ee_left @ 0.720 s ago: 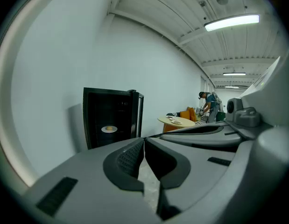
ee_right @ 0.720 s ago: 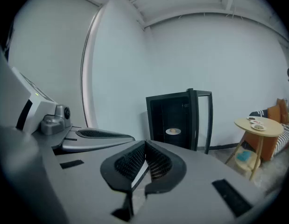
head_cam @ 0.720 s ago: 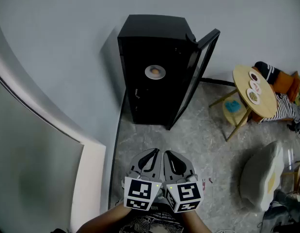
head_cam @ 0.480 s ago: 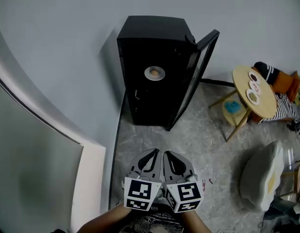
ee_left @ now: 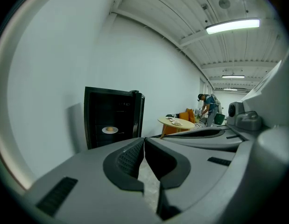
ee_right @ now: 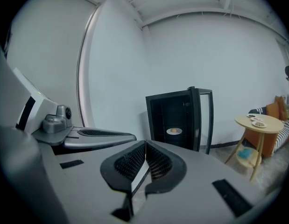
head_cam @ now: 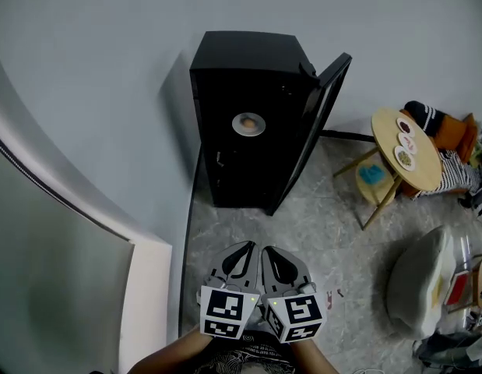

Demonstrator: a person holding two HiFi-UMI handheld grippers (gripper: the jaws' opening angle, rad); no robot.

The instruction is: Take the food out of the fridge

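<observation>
A small black fridge (head_cam: 248, 115) stands against the wall with its door (head_cam: 322, 123) swung open to the right. Inside, on a shelf, sits a white plate with a round orange-brown piece of food (head_cam: 248, 123), which the left gripper view (ee_left: 109, 130) and the right gripper view (ee_right: 173, 131) both show. My left gripper (head_cam: 239, 257) and right gripper (head_cam: 281, 262) are held side by side low in the head view, well short of the fridge. Both are shut and empty; each pair of pads meets tip to tip (ee_left: 143, 146) (ee_right: 145, 153).
A round wooden side table (head_cam: 408, 146) with three small plates stands right of the fridge, a blue thing on its lower shelf. A person (ee_left: 207, 108) stands far off beyond the table. A white cushion-like object (head_cam: 420, 275) lies at the right. A curved white wall (head_cam: 85, 209) runs along the left.
The view has shifted slightly; the fridge sits a little lower in the head view. Both grippers stay together and shut.
</observation>
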